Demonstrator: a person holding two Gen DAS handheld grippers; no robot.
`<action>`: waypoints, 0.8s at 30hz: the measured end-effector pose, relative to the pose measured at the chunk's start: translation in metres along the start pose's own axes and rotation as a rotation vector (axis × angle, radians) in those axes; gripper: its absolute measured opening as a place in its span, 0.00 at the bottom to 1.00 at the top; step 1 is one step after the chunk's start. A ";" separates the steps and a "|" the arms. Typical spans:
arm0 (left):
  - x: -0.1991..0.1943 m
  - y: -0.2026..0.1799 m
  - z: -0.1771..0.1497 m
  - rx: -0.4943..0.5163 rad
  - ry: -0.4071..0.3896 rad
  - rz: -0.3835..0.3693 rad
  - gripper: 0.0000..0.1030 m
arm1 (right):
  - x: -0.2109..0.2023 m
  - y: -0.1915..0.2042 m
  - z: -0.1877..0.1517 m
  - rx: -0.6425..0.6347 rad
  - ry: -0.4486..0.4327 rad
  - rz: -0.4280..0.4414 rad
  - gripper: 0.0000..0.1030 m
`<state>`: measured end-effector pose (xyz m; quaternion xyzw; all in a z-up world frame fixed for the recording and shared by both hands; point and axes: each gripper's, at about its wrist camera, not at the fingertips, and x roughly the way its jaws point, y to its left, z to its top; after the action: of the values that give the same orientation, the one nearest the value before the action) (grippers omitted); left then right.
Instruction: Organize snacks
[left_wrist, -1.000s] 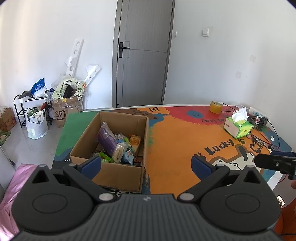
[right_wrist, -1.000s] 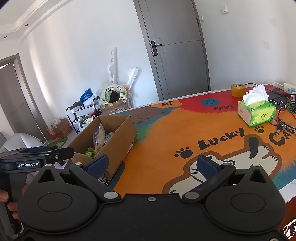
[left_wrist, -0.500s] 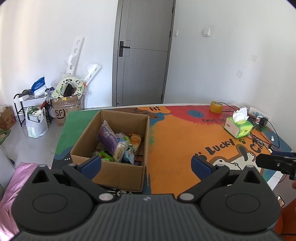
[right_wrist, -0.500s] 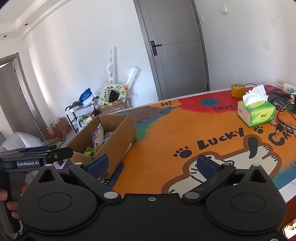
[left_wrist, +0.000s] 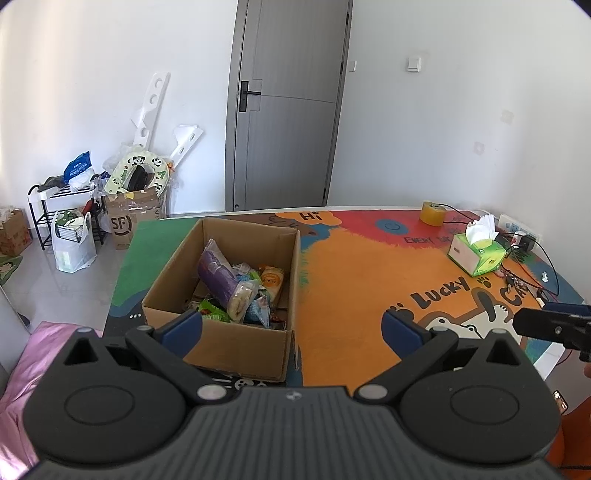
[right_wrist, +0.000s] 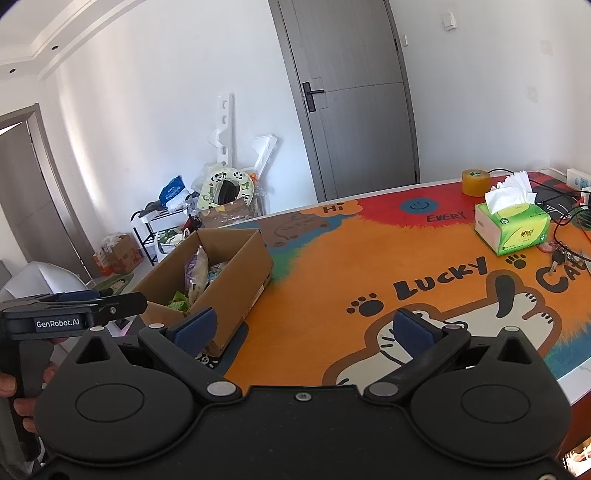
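Note:
An open cardboard box (left_wrist: 236, 343) stands on the left part of the colourful table mat (left_wrist: 354, 280). Several snack packets lie inside it, among them a purple bag (left_wrist: 215, 275) and an orange packet (left_wrist: 272, 277). The box also shows in the right wrist view (right_wrist: 236, 273). My left gripper (left_wrist: 291, 326) is open and empty, held above the table's near edge in front of the box. My right gripper (right_wrist: 301, 328) is open and empty, to the right of the box over the mat.
A green tissue box (left_wrist: 476, 253) and a roll of tape (left_wrist: 433, 213) sit at the far right with cables and keys (right_wrist: 565, 254). Beyond the table's left side are a rack, bags and cardboard boxes (left_wrist: 129, 218) on the floor. A grey door (left_wrist: 284, 107) is behind.
Both grippers have drifted slightly back and up, so the box appears a little farther away. Both stay open and empty.

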<state>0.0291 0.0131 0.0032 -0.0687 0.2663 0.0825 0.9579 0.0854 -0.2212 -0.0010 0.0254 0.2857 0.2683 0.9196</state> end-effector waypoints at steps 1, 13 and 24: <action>0.000 0.000 0.000 0.002 0.000 -0.001 1.00 | 0.000 -0.001 0.000 0.002 0.000 0.000 1.00; -0.002 -0.001 0.000 0.003 -0.005 -0.006 1.00 | 0.000 0.000 -0.001 -0.001 -0.001 0.001 1.00; -0.004 -0.003 -0.003 0.014 -0.008 -0.013 1.00 | 0.001 0.000 -0.002 -0.001 0.003 -0.002 1.00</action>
<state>0.0249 0.0089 0.0025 -0.0635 0.2627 0.0749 0.9599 0.0846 -0.2207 -0.0035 0.0243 0.2867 0.2678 0.9195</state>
